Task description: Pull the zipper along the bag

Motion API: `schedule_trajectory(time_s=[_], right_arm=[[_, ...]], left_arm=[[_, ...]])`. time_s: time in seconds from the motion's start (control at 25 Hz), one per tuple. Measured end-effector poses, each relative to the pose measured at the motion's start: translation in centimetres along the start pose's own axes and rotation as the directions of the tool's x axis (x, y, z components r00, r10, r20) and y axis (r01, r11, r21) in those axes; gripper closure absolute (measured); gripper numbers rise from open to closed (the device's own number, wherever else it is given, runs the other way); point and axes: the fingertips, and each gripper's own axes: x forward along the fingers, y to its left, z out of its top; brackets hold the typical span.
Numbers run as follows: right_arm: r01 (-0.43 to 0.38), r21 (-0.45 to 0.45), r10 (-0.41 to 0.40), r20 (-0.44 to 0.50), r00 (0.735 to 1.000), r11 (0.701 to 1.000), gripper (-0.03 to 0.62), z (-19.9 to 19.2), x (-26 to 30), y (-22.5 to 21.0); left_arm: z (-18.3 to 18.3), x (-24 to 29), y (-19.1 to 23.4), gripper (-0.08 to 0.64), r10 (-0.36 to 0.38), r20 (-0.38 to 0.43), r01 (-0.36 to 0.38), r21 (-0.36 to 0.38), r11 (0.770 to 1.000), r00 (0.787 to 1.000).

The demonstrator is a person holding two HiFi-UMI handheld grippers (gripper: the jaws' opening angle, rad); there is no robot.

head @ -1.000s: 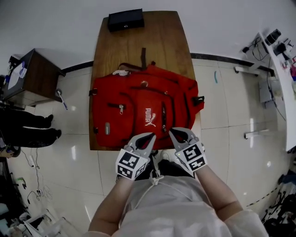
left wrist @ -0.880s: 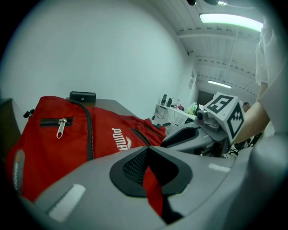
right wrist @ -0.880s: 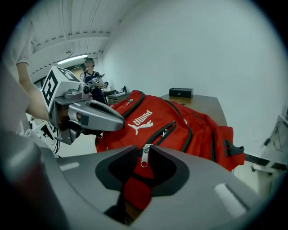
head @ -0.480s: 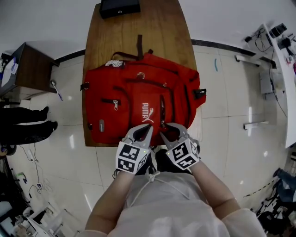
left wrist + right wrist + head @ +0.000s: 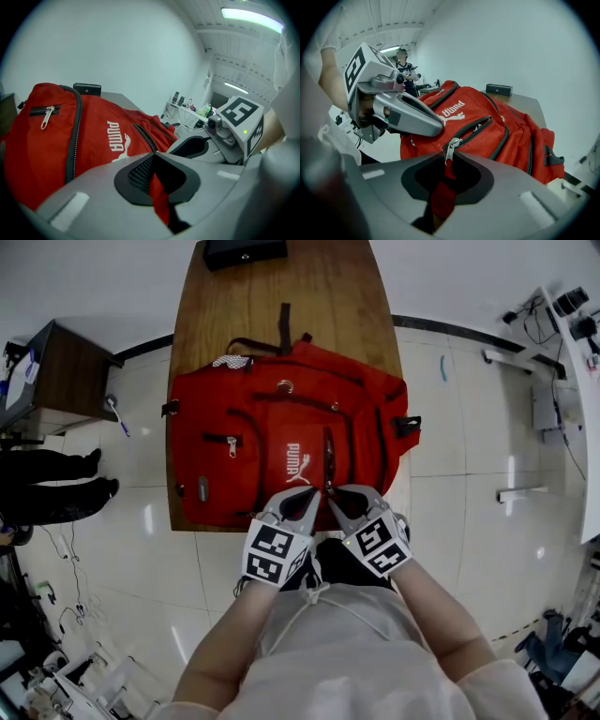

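Observation:
A red backpack [image 5: 281, 442] lies flat on the wooden table [image 5: 319, 296], its front up. Both grippers rest side by side on its near edge. My left gripper [image 5: 307, 495] is shut, and red bag fabric [image 5: 159, 197] is pinched between its jaws. My right gripper [image 5: 336, 495] sits at the near end of a partly open black zipper [image 5: 476, 127]. Its jaws have just been closing. The metal zipper pull [image 5: 448, 151] stands between their tips, and they grip it. In the right gripper view the left gripper [image 5: 436, 127] lies close beside.
A black box [image 5: 246, 251] sits at the table's far end. A dark cabinet [image 5: 52, 367] and a person's legs [image 5: 56, 486] are at the left on the tiled floor. White desks with gear [image 5: 572, 352] stand at the right.
Both grippers have come down onto the bag's near edge and drawn closer together. The bag has not moved on the table.

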Motion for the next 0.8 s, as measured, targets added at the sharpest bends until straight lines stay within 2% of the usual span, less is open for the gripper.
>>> schedule_trajectory(time_s=[0.2, 0.36, 0.44, 0.48, 0.52, 0.6, 0.68, 0.8], right_arm=[[-0.04, 0.048, 0.04, -0.002, 0.999, 0.998, 0.567, 0.0, -1.0, -0.5], [-0.059, 0.038, 0.06, -0.022, 0.998, 0.998, 0.583, 0.4, -1.3, -0.3], [-0.104, 0.118, 0.107, -0.024, 0.994, 0.988, 0.583, 0.4, -1.5, -0.2], [-0.143, 0.202, 0.15, -0.019, 0.989, 0.969, 0.584, 0.4, -1.5, -0.2], [-0.188, 0.302, 0.198, -0.005, 0.98, 0.935, 0.583, 0.4, -1.6, -0.1], [-0.261, 0.47, 0.276, 0.038, 0.96, 0.843, 0.584, 0.5, -1.7, -0.1], [-0.297, 0.544, 0.309, 0.072, 0.948, 0.785, 0.584, 0.8, -1.8, -0.2], [-0.32, 0.597, 0.32, 0.11, 0.941, 0.736, 0.584, 1.4, -1.9, -0.5]], left_arm=[[-0.2, 0.7, -0.2, 0.554, 0.031, -0.012, -0.03, 0.039, 0.999, 0.999], [0.5, 0.5, -0.9, 0.554, 0.012, -0.006, -0.011, 0.023, 1.0, 1.0], [0.4, 0.8, -1.2, 0.554, 0.015, -0.033, -0.013, 0.045, 0.999, 0.999], [0.1, 1.1, -1.2, 0.554, 0.026, -0.057, -0.023, 0.064, 0.998, 0.998], [-0.4, 1.3, -1.0, 0.554, 0.041, -0.081, -0.034, 0.083, 0.996, 0.996], [-0.9, 1.6, -0.8, 0.554, 0.058, -0.102, -0.048, 0.103, 0.993, 0.993], [-0.9, 1.6, -0.7, 0.554, 0.056, -0.106, -0.047, 0.093, 0.995, 0.993], [-0.8, 1.7, -0.4, 0.554, 0.045, -0.116, -0.039, 0.055, 0.998, 0.992]])
